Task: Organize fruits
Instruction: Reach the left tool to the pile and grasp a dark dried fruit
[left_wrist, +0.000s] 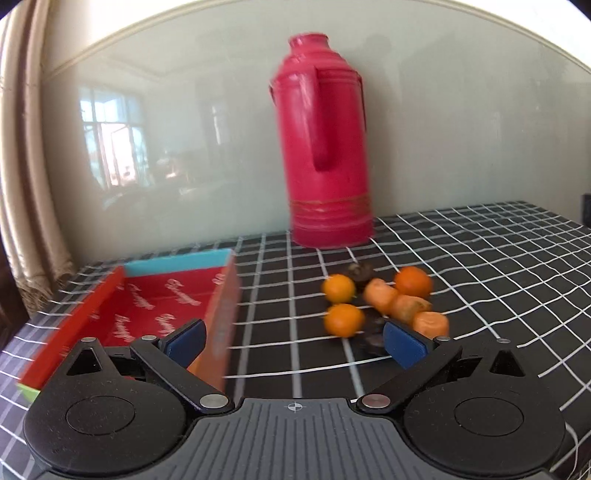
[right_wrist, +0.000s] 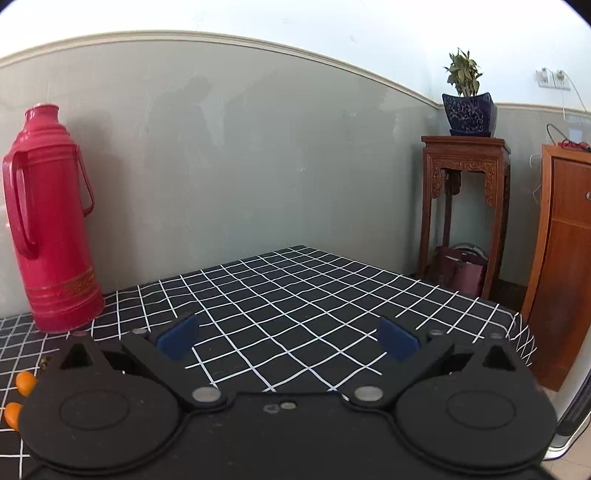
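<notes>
Orange fruits (left_wrist: 384, 304) lay heaped on the checked cloth (left_wrist: 480, 266) just right of the red box (left_wrist: 155, 302), before the pink flask (left_wrist: 327, 147). The left gripper (left_wrist: 293, 341) and right gripper (right_wrist: 288, 338) both gaped wide, holding nothing.

Bright daylight; a window reflection (left_wrist: 110, 147) glares on the glossy wall. Left view motion-blurred, right view sharp; fisheye bends edges.
</notes>
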